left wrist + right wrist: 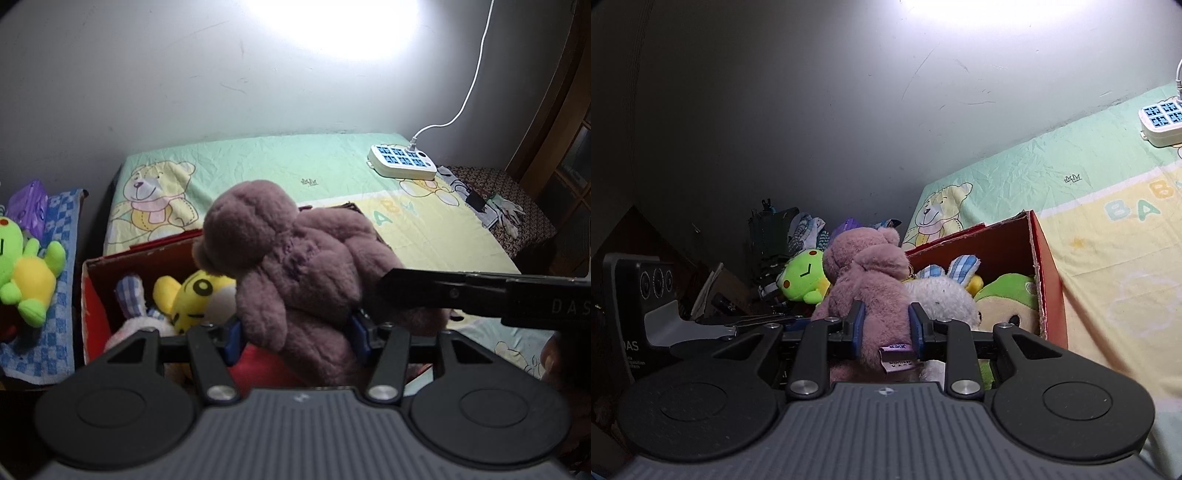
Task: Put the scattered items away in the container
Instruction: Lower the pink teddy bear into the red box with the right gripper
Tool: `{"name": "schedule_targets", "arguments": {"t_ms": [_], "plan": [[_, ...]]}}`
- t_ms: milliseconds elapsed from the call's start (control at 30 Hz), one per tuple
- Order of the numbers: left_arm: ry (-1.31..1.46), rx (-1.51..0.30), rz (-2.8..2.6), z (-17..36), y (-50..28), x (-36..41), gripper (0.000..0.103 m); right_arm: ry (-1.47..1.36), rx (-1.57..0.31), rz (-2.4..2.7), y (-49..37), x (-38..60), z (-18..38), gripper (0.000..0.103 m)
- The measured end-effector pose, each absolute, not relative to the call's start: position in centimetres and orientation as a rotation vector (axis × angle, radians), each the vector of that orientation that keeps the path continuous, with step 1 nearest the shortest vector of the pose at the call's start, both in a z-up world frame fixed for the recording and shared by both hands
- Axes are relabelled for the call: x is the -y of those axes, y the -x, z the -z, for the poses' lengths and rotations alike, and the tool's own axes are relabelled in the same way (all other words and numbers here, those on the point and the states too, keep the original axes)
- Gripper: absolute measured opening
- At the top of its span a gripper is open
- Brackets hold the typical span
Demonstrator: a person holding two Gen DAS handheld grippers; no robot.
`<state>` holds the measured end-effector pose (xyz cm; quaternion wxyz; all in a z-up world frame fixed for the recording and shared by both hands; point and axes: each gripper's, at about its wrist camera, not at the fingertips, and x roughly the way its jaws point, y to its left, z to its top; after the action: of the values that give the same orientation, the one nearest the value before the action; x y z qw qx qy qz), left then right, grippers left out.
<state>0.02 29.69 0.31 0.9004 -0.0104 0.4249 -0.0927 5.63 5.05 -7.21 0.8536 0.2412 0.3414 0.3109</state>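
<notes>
Left wrist: both grippers (295, 332) grip bear (288, 258)

This is a bedroom in a home, most likely a child's. A bed (258, 158) pushed against a plain, scuffed grey wall (147, 74) wears a mint-green and pale-yellow cotton sheet printed with cartoon teddy bears and pastel letters. A white plastic power strip with blue sockets (402, 161) lies on the sheet, its white cable (476, 74) running up the wall. A red cardboard box (1047, 273) on the bed holds soft toys, among them a yellow plush tiger (195, 299). Beside the bed a lime-green plush frog (26, 273) lies on a blue-and-white checked towel (61, 258). A dark wooden door frame (554, 110) stands at the right, and household clutter sits in the dim corner.
</notes>
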Motion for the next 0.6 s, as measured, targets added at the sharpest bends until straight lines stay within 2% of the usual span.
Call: {"name": "schedule_targets", "arguments": {"t_ms": [600], "plan": [[-0.010,-0.966,0.079,3.4,0.3,-31.6,0.061,-0.457,-0.788,-0.621,-4.6,-9.1,9.8,0.028]]}}
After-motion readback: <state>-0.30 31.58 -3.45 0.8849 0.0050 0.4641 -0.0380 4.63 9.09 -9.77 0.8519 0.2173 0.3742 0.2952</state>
